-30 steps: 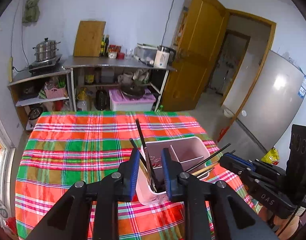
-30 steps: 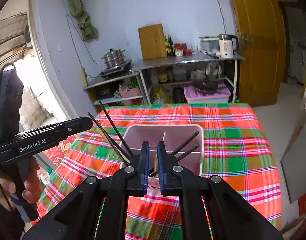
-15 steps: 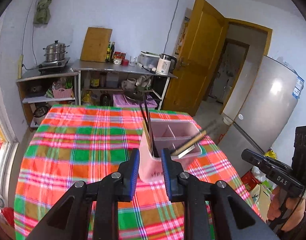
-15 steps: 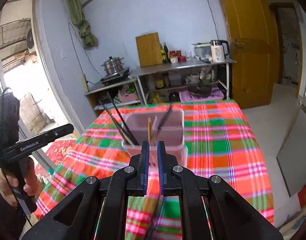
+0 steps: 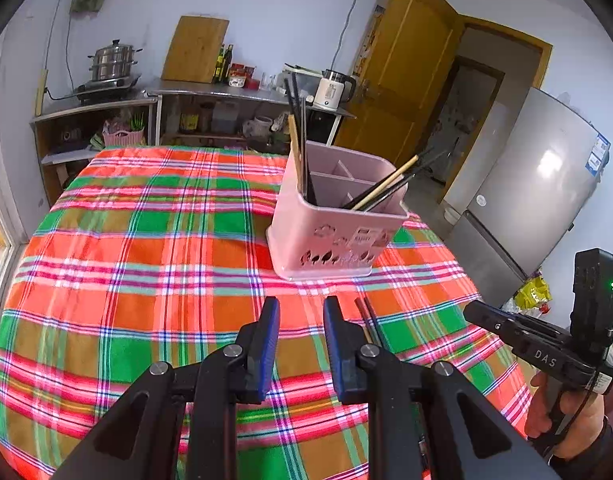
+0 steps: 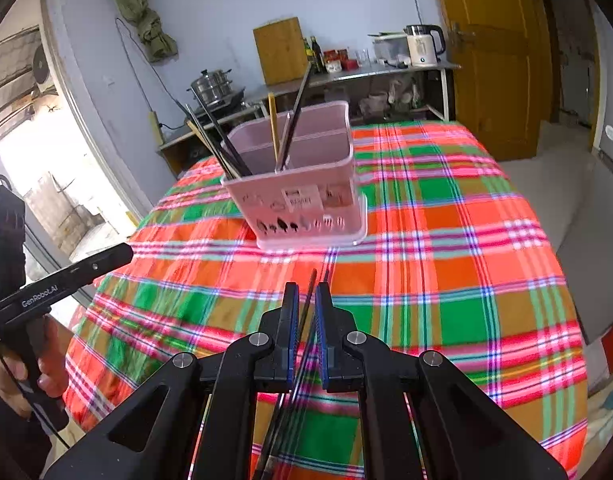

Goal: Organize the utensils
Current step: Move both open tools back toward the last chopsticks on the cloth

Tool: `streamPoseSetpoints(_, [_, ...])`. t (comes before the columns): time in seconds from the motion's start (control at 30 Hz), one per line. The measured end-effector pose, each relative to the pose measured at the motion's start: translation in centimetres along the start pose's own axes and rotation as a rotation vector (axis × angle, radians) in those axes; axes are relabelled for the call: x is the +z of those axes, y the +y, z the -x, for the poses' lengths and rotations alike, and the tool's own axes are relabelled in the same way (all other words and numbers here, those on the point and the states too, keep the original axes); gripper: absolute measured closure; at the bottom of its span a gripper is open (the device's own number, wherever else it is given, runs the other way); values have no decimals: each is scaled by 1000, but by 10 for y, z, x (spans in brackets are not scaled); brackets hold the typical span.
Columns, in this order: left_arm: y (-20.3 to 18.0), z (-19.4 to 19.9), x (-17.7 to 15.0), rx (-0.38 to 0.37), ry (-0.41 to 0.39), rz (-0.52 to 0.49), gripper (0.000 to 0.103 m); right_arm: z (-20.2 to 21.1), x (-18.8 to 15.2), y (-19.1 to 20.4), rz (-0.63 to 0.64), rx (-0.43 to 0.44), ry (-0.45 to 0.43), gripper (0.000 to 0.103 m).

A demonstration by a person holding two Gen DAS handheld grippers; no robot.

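Both views are bright, lit by daylight. The open doorway (image 6: 46, 168) at the left of the right wrist view is overexposed. A white glare spot sits on the fridge (image 5: 546, 184). Straight lines bend near the edges, the corners are black, and shadows stay soft.

a home kitchen: a plaid-clothed table (image 5: 146, 280) stands in the middle, far shelves (image 5: 226, 96) carry a steamer pot (image 5: 113, 60), cutting board (image 5: 195, 49), bottles and kettle (image 5: 333, 89), and a refrigerator (image 5: 538, 184) stands right beside a wooden door (image 5: 402, 72)
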State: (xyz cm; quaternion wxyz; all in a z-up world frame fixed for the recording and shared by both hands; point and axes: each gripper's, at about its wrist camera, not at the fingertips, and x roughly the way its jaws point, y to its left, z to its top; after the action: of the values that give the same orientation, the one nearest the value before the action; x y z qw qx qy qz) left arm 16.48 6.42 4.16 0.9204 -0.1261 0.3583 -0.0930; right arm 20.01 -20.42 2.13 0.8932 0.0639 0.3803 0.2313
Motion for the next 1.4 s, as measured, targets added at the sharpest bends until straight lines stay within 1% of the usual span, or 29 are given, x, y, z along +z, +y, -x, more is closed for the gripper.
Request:
streamPoseSetpoints(0.23, [6,-10,-11,1,16,2,81,-23,-13,0,-13,5,50,95])
streamPoseSetpoints(0.47, [10,-26,-25,-7,60,6,81,-56,-26,5,-7,3,123,95])
streamPoseSetpoints(0.7, [13,-33,-29,-10,82,16,81,-81,-33,2,-20,-1,183,95])
streamPoseSetpoints(0.8, [11,-36,-30,-12,90,14,81,-89,-35,2,-15,-18,202,95])
streamPoseSetpoints(1.0, [9,-45,-32,-13,114,18,81,-93,-37,1,-8,-27,206,95])
streamPoseSetpoints(1.13, [0,-56,-34,-28,140,20,81,-90,-39,0,5,-45,208,95])
streamPoseSetpoints(1.4, [-27,-91,-37,-70,201,12,81,-72,-45,-27,-32,-70,201,96])
